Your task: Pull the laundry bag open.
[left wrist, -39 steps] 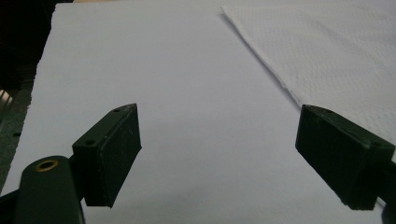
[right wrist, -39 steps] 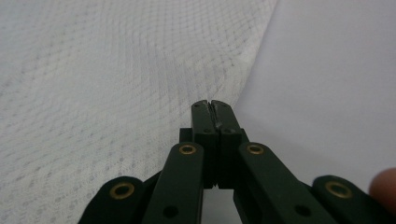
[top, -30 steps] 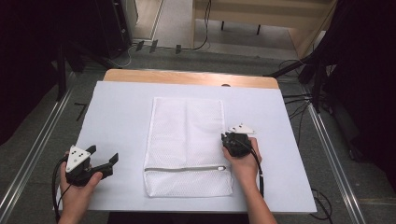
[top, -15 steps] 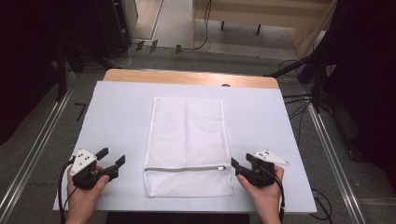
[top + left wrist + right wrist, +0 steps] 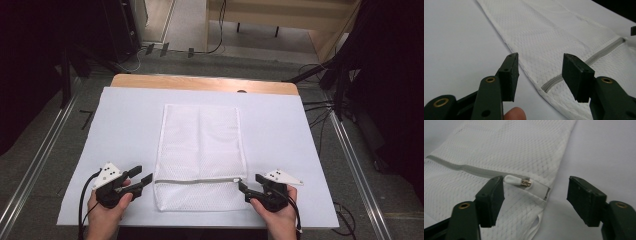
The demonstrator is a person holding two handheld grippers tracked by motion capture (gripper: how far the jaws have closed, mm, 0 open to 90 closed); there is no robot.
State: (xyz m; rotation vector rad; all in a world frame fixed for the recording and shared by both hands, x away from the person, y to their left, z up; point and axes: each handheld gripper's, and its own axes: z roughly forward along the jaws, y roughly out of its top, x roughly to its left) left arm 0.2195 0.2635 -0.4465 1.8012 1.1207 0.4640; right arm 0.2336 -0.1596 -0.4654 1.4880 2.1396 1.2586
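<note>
A white mesh laundry bag lies flat in the middle of the white table cover, with a grey zipper running across its near end. My left gripper stands open just off the bag's near left edge, and the zipper's left end lies between its jaws. At the bag's near right edge my right gripper is open too. A white zipper pull lies just ahead of its jaws, at the zipper's right end. Nothing is held.
The wooden table edge shows at the far side of the cover. Metal rails run along the floor on both sides, and cables trail off to the right. The person's hands rest at the near table edge.
My right gripper came back from the bag's right edge to the near right corner by the zipper end. The left gripper shifted slightly toward the bag's near left corner.
</note>
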